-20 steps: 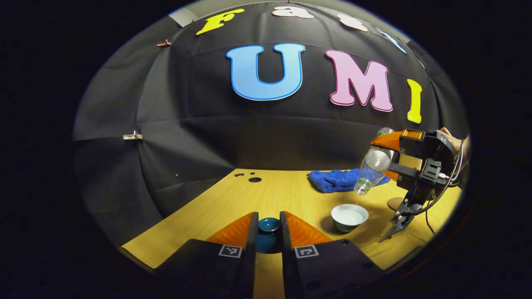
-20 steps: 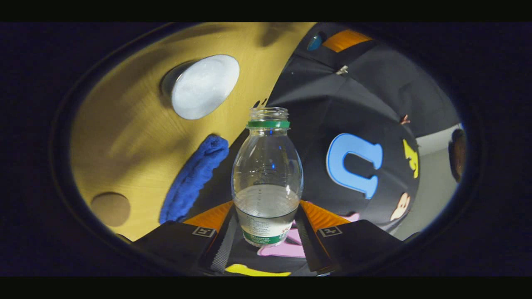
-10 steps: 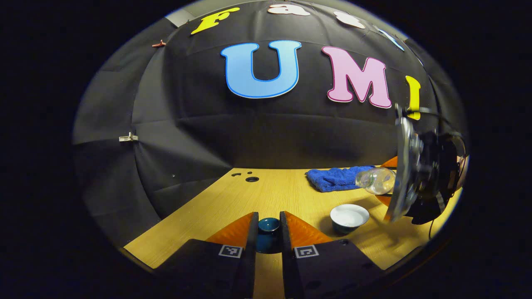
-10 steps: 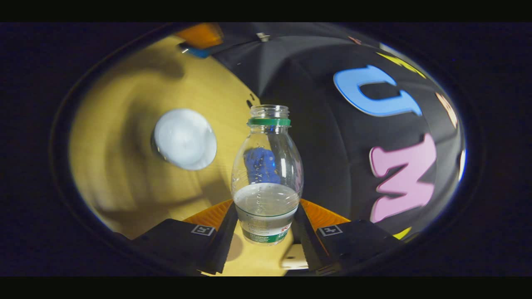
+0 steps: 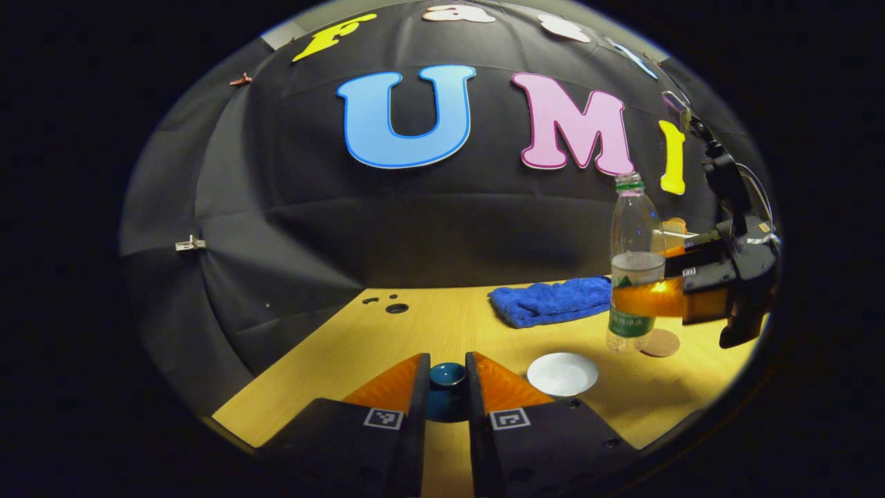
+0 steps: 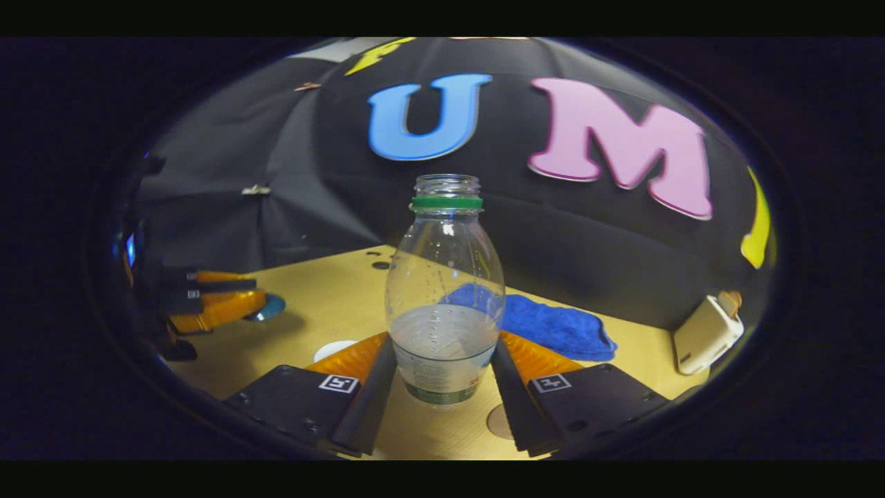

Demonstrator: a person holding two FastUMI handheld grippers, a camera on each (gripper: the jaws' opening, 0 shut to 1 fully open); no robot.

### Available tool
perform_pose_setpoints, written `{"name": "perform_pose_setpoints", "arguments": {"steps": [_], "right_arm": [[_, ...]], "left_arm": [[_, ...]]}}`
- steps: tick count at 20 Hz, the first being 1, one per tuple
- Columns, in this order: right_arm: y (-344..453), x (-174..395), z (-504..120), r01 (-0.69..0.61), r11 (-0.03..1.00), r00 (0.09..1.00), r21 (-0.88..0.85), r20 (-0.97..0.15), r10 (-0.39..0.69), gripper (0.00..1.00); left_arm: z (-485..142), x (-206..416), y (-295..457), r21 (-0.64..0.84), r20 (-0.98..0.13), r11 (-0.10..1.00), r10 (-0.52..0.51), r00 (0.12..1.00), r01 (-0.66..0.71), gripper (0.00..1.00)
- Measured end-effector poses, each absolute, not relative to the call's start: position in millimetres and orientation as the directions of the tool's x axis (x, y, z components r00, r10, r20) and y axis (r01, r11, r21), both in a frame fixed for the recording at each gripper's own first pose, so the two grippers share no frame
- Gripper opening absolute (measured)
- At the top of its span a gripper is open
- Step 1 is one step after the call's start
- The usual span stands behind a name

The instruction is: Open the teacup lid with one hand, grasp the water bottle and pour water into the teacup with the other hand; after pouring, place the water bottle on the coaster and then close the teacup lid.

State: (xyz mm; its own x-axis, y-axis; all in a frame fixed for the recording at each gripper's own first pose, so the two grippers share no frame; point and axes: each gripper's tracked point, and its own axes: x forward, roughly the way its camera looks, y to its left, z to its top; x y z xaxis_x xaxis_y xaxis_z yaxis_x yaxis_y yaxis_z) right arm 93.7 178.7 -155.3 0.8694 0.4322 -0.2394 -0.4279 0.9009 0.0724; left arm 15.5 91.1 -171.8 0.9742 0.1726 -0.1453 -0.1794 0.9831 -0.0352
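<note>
I'm holding the water bottle (image 6: 444, 290) upright in my right hand-held gripper (image 6: 442, 387), clamped tight, just above the coaster (image 5: 660, 342) — pouring looks done. My left hand-held gripper (image 5: 446, 398) is gripping the lid (image 5: 446, 377); the teacup (image 5: 562, 374) is waiting open.

Dim booth, the table (image 5: 359, 346) lit warm from above — soft shadows under things. Both views sharp at centre, bent and darkening toward every edge, worst at nine o'clock.

Right tool (image 6: 442, 387) clamps upright water bottle (image 6: 444, 304) above wooden table (image 6: 332, 304).
</note>
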Motion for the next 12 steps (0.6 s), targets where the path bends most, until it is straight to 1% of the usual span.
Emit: {"name": "perform_pose_setpoints", "arguments": {"steps": [1,2,4,5,9,12], "right_arm": [[167,98,-158,-0.394,0.912,0.882,0.112,-0.235,0.409,0.75],[159,99,-158,-0.359,0.924,0.894,0.134,-0.234,0.381,0.75],[137,95,-162,-0.297,0.946,0.918,0.132,-0.233,0.321,0.75],[128,95,-165,-0.271,0.953,0.926,0.132,-0.234,0.296,0.75],[114,100,-178,-0.194,0.968,0.945,0.161,-0.235,0.228,0.75],[94,96,-191,-0.154,0.971,0.95,0.185,-0.243,0.197,0.76]], "left_arm": [[-171,19,86,-0.04,-0.145,0.985,0.163,0.976,-0.17,0.31],[-171,22,81,-0.042,-0.144,0.986,0.152,0.978,-0.16,0.27],[-167,28,70,-0.044,-0.137,0.99,0.128,0.982,-0.135,0.27],[-166,33,64,-0.045,-0.134,0.992,0.115,0.984,-0.122,0.31],[-166,45,46,-0.051,-0.132,0.996,0.066,0.989,-0.074,0.31],[-169,53,37,-0.056,-0.132,0.997,0.043,0.99,-0.051,0.31]]}}
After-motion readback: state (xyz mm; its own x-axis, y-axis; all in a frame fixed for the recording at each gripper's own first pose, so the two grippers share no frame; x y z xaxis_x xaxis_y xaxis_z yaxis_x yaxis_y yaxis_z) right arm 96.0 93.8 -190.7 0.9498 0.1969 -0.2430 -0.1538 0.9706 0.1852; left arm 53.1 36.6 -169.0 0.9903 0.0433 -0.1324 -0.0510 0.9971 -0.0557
